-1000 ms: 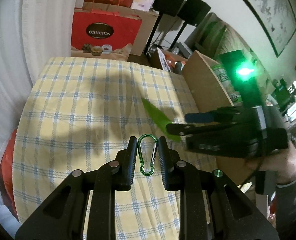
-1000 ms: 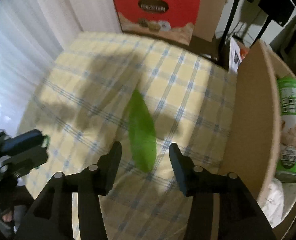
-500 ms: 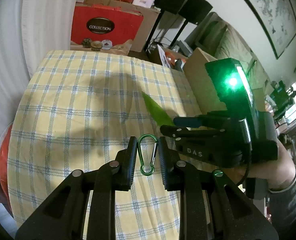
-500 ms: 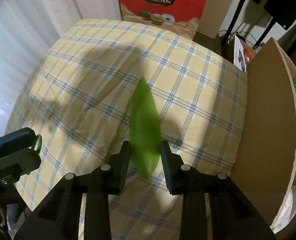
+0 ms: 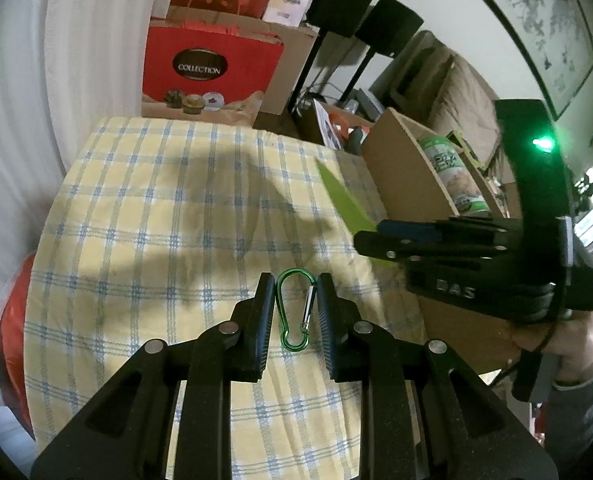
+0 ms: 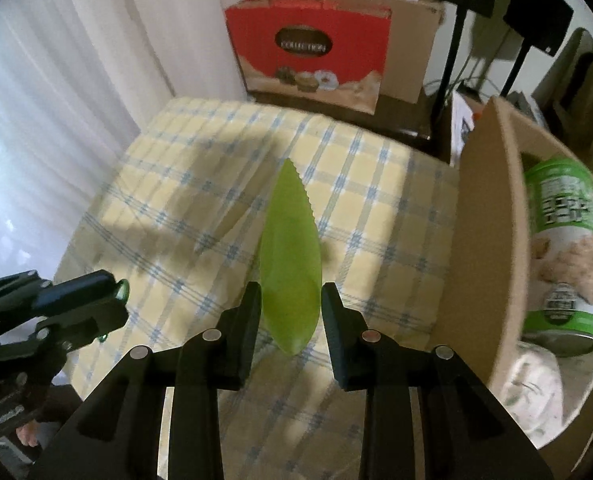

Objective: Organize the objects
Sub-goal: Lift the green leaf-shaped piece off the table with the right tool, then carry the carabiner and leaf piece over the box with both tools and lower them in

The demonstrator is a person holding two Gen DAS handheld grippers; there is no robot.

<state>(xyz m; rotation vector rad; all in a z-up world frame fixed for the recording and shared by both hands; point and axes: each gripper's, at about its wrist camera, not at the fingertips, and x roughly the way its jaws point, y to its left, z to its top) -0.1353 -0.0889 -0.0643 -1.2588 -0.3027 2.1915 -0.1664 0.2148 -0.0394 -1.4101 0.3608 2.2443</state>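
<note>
Left gripper (image 5: pixel 295 312) pinching a green carabiner (image 5: pixel 295 309) between its pads, jaws nearly together with only the clip's width between them. Carabiner upright along the fingers, silver gate on the right side, rounded end poking just past the fingertips. Held above the checked tablecloth (image 5: pixel 156 216), yellow with blue lines; contact with the cloth can't be judged from this angle.

Right gripper (image 6: pixel 290 312) clamped on a green leaf-shaped blade (image 6: pixel 290 256), jaws closed onto its broad lower end. Serrated edge on the blade's right side, tip pointing away toward the far edge of the table. Blade lifted off the cloth, shadow visible below it. In the left wrist view, same blade (image 5: pixel 342 200) sticking out ahead of the right gripper (image 5: pixel 370 236), angled up and to the left, green light glowing on the gripper body.

Cardboard box (image 6: pixel 484 240) standing just right of the blade, open side facing the camera, wall near the right finger. Inside: a green-labelled can (image 6: pixel 564 248) lying on its side, something white and crumpled below it, possibly a bag or cloth, too blurred to name.

Red gift bag (image 5: pixel 212 68) marked COLLECTION beyond the far edge of the table, brown box behind it. White curtain (image 6: pixel 56 80) on the left. Two black speakers on stands (image 5: pixel 370 28) at the back. Left gripper also visible low left in the right wrist view (image 6: pixel 114 300), well apart from the blade.
</note>
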